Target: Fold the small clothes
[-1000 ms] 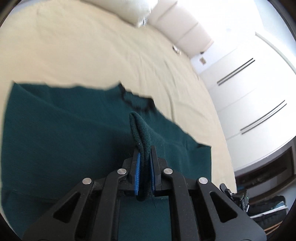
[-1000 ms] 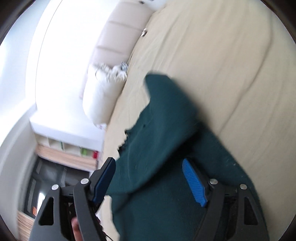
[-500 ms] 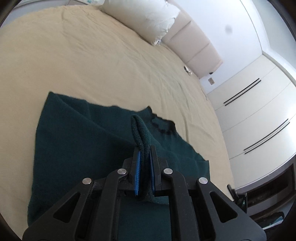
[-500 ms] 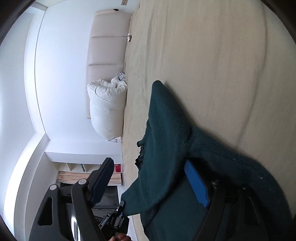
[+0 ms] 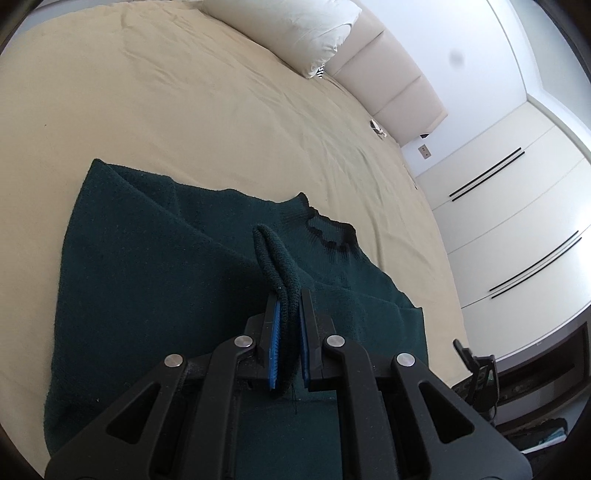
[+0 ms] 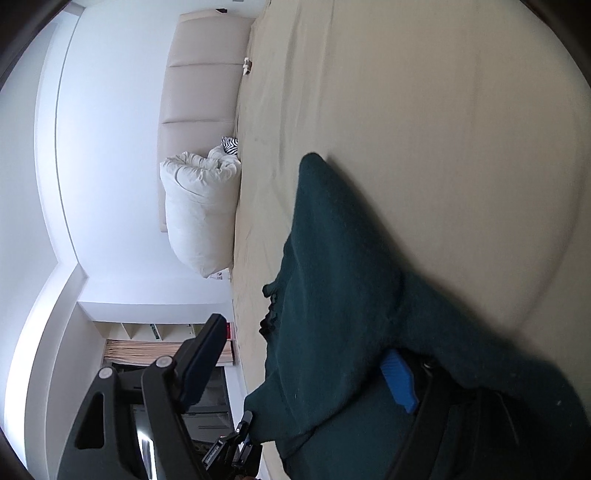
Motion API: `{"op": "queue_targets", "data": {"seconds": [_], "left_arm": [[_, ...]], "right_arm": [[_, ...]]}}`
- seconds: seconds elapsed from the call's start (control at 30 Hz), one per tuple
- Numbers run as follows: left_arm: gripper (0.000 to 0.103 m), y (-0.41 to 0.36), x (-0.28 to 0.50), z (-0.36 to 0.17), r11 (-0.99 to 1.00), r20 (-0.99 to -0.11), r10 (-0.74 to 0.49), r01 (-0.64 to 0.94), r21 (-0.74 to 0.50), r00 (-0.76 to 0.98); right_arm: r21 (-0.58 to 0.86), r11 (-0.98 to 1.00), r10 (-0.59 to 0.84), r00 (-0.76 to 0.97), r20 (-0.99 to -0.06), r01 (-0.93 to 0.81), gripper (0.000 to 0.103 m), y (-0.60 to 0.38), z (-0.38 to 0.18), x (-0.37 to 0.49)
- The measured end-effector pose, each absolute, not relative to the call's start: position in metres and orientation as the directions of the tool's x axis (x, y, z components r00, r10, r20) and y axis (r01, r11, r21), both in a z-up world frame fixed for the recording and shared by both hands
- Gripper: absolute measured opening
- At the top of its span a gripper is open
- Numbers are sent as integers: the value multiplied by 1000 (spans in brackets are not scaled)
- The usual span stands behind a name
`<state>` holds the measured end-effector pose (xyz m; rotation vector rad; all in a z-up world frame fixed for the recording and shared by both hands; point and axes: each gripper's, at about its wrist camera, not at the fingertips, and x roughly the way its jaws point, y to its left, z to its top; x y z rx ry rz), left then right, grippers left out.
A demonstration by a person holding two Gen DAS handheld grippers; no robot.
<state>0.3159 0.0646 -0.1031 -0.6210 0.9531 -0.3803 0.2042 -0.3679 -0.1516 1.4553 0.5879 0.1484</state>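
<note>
Beige sheeting covers a wide bed, with a white pillow at its head end against a padded cream headboard; pale wardrobe doors stand past the bed's far side. On the sheet lies a dark green sweater, spread near the bed's near edge, its dark-trimmed neckline toward the wardrobe side. The left gripper is clenched on a doubled fold of the sweater, the knit standing up in a loop between its blue pads.

Seen from the right wrist, the bed runs sideways and the sweater drapes in a raised fold over the right gripper. Its jaws stand wide apart; cloth lies across the far blue pad, while the near finger is bare, well clear of the fabric. The same pillow sits beside the headboard.
</note>
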Motion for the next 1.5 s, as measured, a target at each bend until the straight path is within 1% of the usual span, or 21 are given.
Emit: {"op": "queue_targets", "data": {"seconds": [0.2,0.33,0.37,0.5,0.7,0.83,0.93,1.0,1.03,1.07,1.13,1.23,1.43,1.5], "left_arm": [[8,57,320,-120,765,-653,-554,7,-644,517],[8,57,322,-136,762,-666,-553,-20,-648,500],[8,57,322,-142,764,-672,-550,-27,-645,496],[8,60,321,-160,764,-680,-547,-41,-644,488],[8,61,317,-157,777,-675,-543,-7,-630,500],[8,66,312,-157,782,-679,-537,-7,-623,501],[8,64,309,-157,795,-688,-525,1,-606,501],[8,63,310,-157,798,-692,-522,0,-603,498],[8,63,310,-157,799,-694,-522,-2,-602,496],[8,63,309,-157,799,-695,-521,-2,-601,496],[8,62,310,-152,802,-697,-516,-5,-597,498],[8,61,308,-149,806,-696,-504,-11,-592,511],[8,65,300,-144,821,-702,-473,-25,-571,532],[6,66,301,-145,814,-698,-476,-32,-580,535]], "right_arm": [[966,152,422,870,-255,210,80,-381,-149,201],[970,129,407,881,-239,204,75,-391,-155,196],[970,129,410,879,-243,208,72,-392,-159,197],[963,178,426,866,-262,204,69,-389,-161,198],[965,158,444,858,-257,208,65,-393,-163,195],[948,212,453,836,-312,239,65,-387,-157,189],[949,195,454,835,-311,248,68,-388,-151,170],[954,168,423,857,-296,247,73,-396,-144,152],[958,156,397,872,-285,242,80,-402,-139,142],[957,154,370,884,-286,245,83,-407,-133,135],[952,171,327,897,-297,253,83,-416,-122,126],[940,230,308,897,-317,253,83,-419,-106,129],[912,339,352,867,-352,233,83,-393,-91,158],[898,376,356,860,-367,228,83,-385,-88,169]]}}
